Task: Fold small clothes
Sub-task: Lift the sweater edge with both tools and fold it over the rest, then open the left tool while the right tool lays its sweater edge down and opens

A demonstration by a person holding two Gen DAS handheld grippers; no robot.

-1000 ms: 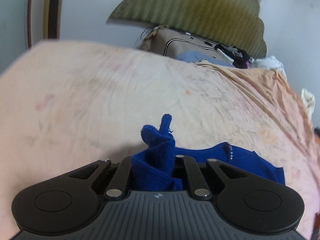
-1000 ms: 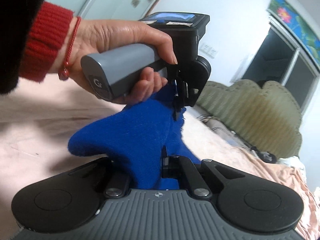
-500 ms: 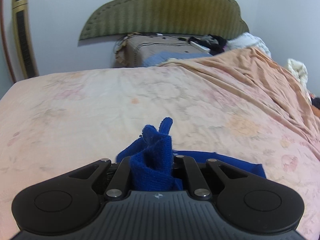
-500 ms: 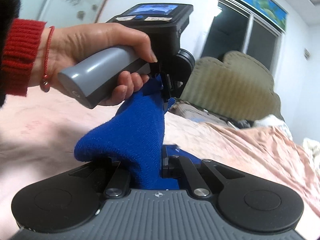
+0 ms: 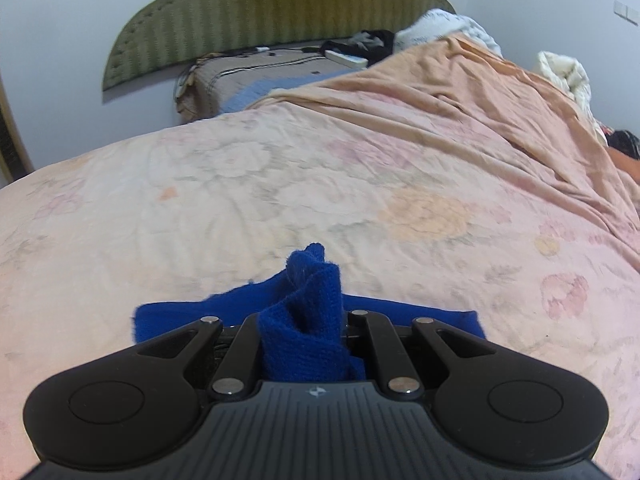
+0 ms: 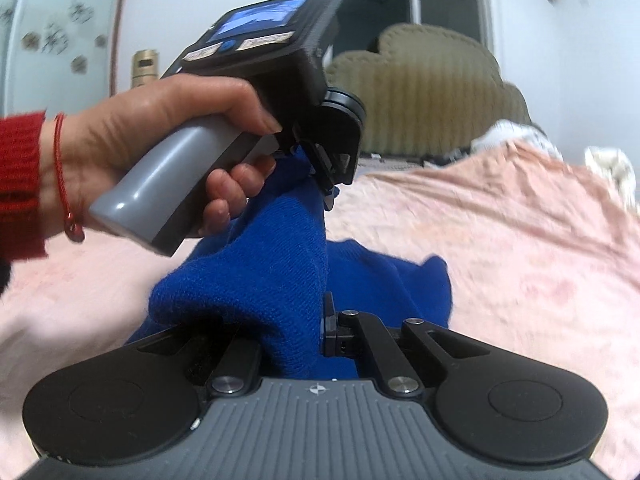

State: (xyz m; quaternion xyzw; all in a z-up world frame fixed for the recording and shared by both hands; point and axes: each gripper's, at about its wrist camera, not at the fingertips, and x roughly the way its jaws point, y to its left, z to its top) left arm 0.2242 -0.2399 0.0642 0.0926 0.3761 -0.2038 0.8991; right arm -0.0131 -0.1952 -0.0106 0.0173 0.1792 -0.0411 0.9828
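A small blue knitted garment (image 5: 304,320) is lifted off the pink floral bedspread (image 5: 320,200), held by both grippers. My left gripper (image 5: 308,300) is shut on a bunched edge that sticks up between its fingers, and the rest hangs below it. In the right wrist view my right gripper (image 6: 316,320) is shut on another part of the blue garment (image 6: 272,280). Just ahead, a hand (image 6: 160,140) holds the left gripper (image 6: 326,178), which pinches the cloth's upper edge. The cloth stretches taut between the two grips, and a loose part (image 6: 400,280) trails onto the bed.
An olive padded headboard (image 5: 260,12) stands at the far wall. Beside it lie a brown folded blanket (image 5: 248,76), dark clothes (image 5: 364,42) and white bedding (image 5: 560,72). An orange cover (image 5: 480,92) is heaped along the bed's right side. A red sleeve (image 6: 20,180) shows at the left.
Both grippers have swept sideways across the bed with the blue garment still held, and both have rolled. More of the cloth now spreads out flat beneath the left gripper.
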